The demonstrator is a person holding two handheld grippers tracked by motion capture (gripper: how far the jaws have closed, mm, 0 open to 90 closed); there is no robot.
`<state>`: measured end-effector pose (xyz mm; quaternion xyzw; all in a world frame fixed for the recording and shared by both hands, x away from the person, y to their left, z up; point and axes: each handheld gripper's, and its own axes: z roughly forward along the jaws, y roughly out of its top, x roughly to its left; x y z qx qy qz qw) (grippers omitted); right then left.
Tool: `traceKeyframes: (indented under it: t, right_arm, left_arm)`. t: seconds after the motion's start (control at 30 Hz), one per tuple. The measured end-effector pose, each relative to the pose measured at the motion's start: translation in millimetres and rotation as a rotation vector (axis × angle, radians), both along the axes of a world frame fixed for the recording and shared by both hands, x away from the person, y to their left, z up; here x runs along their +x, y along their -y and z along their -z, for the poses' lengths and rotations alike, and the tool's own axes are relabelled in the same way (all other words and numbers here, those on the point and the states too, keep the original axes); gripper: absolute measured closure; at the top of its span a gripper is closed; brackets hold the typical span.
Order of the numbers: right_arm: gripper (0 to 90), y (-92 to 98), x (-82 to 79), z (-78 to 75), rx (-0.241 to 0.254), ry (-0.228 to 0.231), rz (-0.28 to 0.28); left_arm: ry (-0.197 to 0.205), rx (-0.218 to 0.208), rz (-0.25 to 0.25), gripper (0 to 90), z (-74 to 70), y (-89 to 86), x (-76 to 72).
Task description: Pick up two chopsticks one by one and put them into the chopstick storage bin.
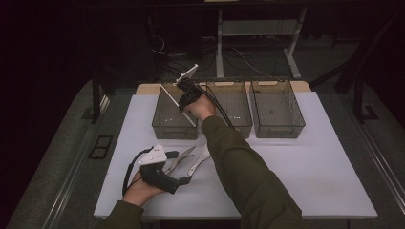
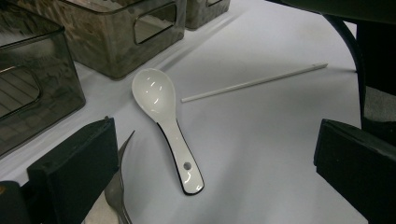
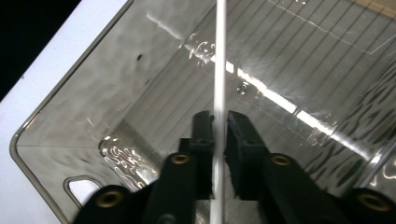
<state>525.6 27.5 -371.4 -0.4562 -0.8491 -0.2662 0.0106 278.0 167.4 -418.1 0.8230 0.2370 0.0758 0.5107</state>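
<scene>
One white chopstick [image 3: 219,70] sits between the narrowly parted jaws of the right hand-held gripper [image 3: 217,140], long axis slanting down into the leftmost bin [image 1: 165,125] at the counter's far edge. The left hand-held gripper [image 1: 174,167], jaws wide apart, rests near the counter's front edge.

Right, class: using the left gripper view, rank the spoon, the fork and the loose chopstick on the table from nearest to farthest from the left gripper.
From the left gripper:
1. fork: right beside the jaw at the picture's left.
2. spoon: ahead, between the jaws' lines.
3. loose chopstick: beyond the spoon's bowl, towards the picture's right.
</scene>
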Motion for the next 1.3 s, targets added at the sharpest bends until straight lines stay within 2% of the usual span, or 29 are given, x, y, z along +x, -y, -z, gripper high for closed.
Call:
traceKeyframes:
  t: [0.03,0.13,0.27,0.3,0.33,0.37,0.5,0.6,0.8,0.97,1.1,1.3]
  right_arm:
    - [70.6,-0.3,-0.3,-0.1,-0.001,-0.003,-0.008]
    - [65.6,0.8,-1.9,-3.8,-0.003,0.020,-0.018]
    - [59.4,5.7,-6.4,-12.9,0.020,0.073,-0.062]
    - [59.4,5.7,-6.4,-12.9,0.020,0.073,-0.062]
    - [54.0,9.6,-9.9,-17.7,0.032,0.105,-0.094]
    - [53.3,12.3,-12.0,-20.2,0.040,0.120,-0.108]
    - [50.3,21.9,-18.5,-26.0,0.055,0.136,-0.149]
    - [44.1,37.0,-28.9,-32.9,0.055,0.176,-0.181]
    - [41.7,63.8,-44.5,-40.3,0.100,0.203,-0.224]
    - [37.6,85.1,-61.3,-42.4,0.089,0.244,-0.284]
    - [37.6,100.0,-76.2,-43.1,0.104,0.244,-0.310]
    - [38.1,120.3,-99.3,-41.9,0.093,0.251,-0.370]
  left_arm:
    - [0.000,0.001,0.000,0.0,0.1,0.0,0.1]
    - [0.000,0.000,0.001,0.0,-0.1,-0.3,0.2]
    - [0.001,0.001,0.001,0.0,0.0,-0.8,0.4]
    - [0.001,0.001,0.001,0.0,0.0,-0.8,0.4]
    - [0.000,0.004,-0.001,0.0,0.3,-1.0,0.4]
    - [0.001,0.006,-0.001,0.0,0.5,-1.1,0.4]
    - [0.000,0.012,-0.007,0.0,0.9,-1.4,0.4]
    - [-0.001,0.018,-0.011,0.0,1.4,-1.5,0.2]
    - [-0.007,0.030,-0.014,0.0,2.2,-2.4,0.6]
    - [-0.008,0.044,-0.016,0.0,3.2,-3.5,1.3]
    - [-0.019,0.052,-0.017,0.0,4.0,-3.2,1.0]
    - [-0.028,0.054,-0.019,0.0,5.5,-2.2,0.0]
